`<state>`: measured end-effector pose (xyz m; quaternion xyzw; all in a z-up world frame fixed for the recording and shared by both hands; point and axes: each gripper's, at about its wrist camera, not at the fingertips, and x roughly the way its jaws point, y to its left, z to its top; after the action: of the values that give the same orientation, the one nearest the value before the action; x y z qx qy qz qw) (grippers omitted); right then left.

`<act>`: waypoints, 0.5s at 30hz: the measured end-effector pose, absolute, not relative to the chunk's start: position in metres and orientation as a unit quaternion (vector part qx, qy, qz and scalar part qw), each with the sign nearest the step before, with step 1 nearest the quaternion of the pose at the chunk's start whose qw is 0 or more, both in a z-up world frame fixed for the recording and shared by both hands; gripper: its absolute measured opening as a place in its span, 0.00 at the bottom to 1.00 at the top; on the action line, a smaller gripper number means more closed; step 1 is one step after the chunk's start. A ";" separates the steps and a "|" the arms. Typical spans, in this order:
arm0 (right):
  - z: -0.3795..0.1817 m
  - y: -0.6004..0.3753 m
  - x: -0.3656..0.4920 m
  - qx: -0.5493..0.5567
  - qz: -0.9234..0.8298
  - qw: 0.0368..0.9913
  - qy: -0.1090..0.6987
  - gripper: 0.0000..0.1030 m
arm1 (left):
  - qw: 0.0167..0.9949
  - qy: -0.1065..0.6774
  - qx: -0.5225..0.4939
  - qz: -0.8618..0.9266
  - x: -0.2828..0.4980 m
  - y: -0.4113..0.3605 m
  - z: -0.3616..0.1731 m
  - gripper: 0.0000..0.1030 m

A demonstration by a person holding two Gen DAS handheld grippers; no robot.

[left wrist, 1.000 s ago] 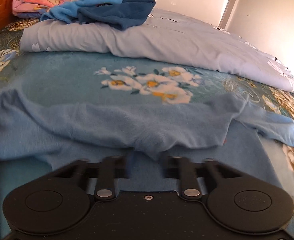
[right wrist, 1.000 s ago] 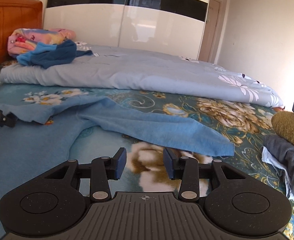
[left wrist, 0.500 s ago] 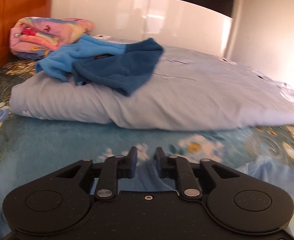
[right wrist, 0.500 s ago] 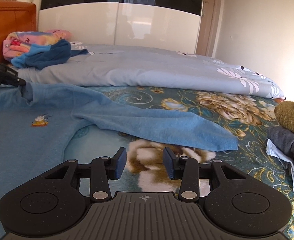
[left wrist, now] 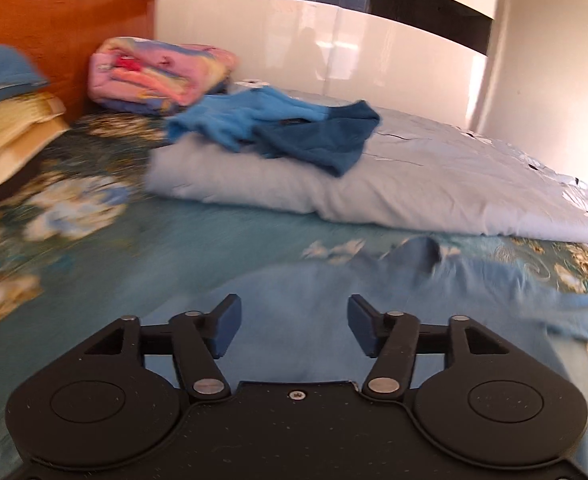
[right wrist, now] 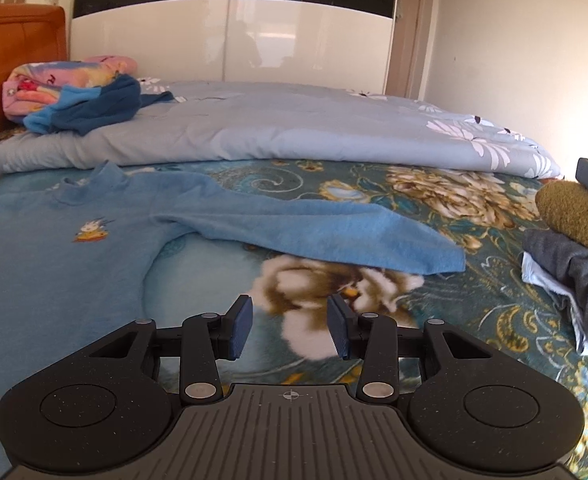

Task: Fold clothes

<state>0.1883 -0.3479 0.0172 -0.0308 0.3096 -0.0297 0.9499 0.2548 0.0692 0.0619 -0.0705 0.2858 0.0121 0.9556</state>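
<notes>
The left gripper (left wrist: 289, 330), clamped on the blue sweater (right wrist: 105, 216) a second ago, now stands spread and empty. The sweater lies flat on the bed (right wrist: 434, 196). The right gripper (right wrist: 289, 330) hovers spread near the outstretched sleeve (right wrist: 334, 232); folding can begin.

No readable text, brand, no. or sign anywhere in either view. Only mark w/ any detail is a small cartoon patch (right wrist: 92, 230) on the chest of the light blue sweater (right wrist: 45, 248), near left on the bed; it's a picture, no letters legible. Left-wrist view too blurred for fine print.
</notes>
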 end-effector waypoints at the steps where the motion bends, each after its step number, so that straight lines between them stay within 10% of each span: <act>1: 0.017 -0.342 0.185 -0.031 -0.028 0.949 0.311 0.41 | 0.957 0.284 -0.061 0.021 0.235 0.073 0.062 0.59; 15: 0.028 -0.279 0.156 -0.027 0.007 0.947 0.321 0.41 | 0.951 0.298 0.021 0.085 0.098 0.148 0.076 0.68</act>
<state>0.1562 -0.2788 0.0275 -0.0271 0.3210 0.0073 0.9467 0.0980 0.1484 0.0762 0.0208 0.2980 0.0848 0.9506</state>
